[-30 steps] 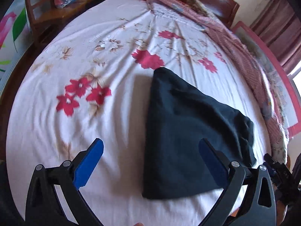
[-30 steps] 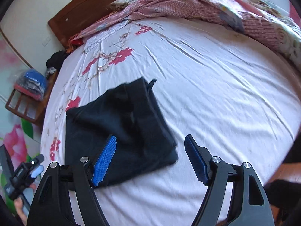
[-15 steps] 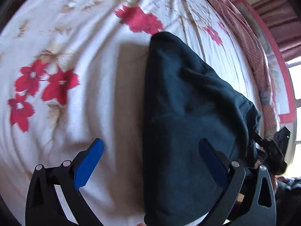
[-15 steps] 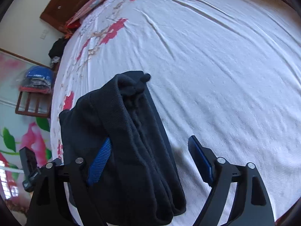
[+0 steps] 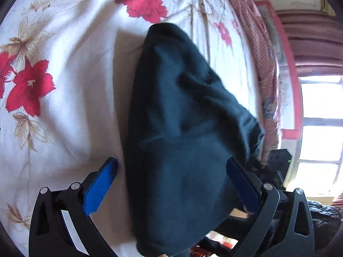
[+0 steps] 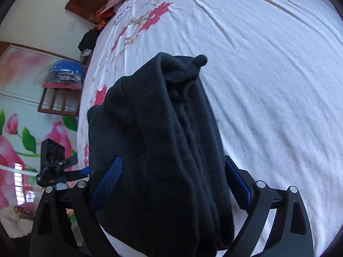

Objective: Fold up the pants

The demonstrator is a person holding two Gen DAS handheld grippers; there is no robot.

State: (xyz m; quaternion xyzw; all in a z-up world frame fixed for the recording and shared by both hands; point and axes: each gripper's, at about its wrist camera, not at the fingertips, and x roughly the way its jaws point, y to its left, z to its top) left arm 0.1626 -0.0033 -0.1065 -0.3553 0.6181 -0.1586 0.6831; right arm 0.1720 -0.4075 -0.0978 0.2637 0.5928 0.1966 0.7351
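The left gripper (image 5: 171,182) has its two blue pads spread wide. The folded dark pants (image 5: 182,132) lie between them. The left pad sits on the white sheet just beside the edge of the pants. The right pad is up against the other side of the cloth, but I cannot tell if it presses on it.

The right gripper (image 6: 173,177) is spread wide too, and its jaws have just been opening. The thick end of the pants (image 6: 163,145) fills the gap between its fingers. One blue finger (image 6: 108,180) is partly tucked behind a fold of the cloth. The other sits by the right edge of the pile. Nothing looks pinched.

The pants lie on a bed with a white sheet (image 5: 70,81) that has red flowers on it. They sit near the edge of the bed that is closest to both tools. A pink checked blanket (image 5: 257,49) is bunched along the far side. There is a bright window (image 5: 321,128) past it. On the other side stands a wooden chair (image 6: 57,102) with a bag of clothes on top.

From each gripper the pile runs long, away toward the middle of the bed. A little cord end (image 6: 198,63) sticks out at its far tip.
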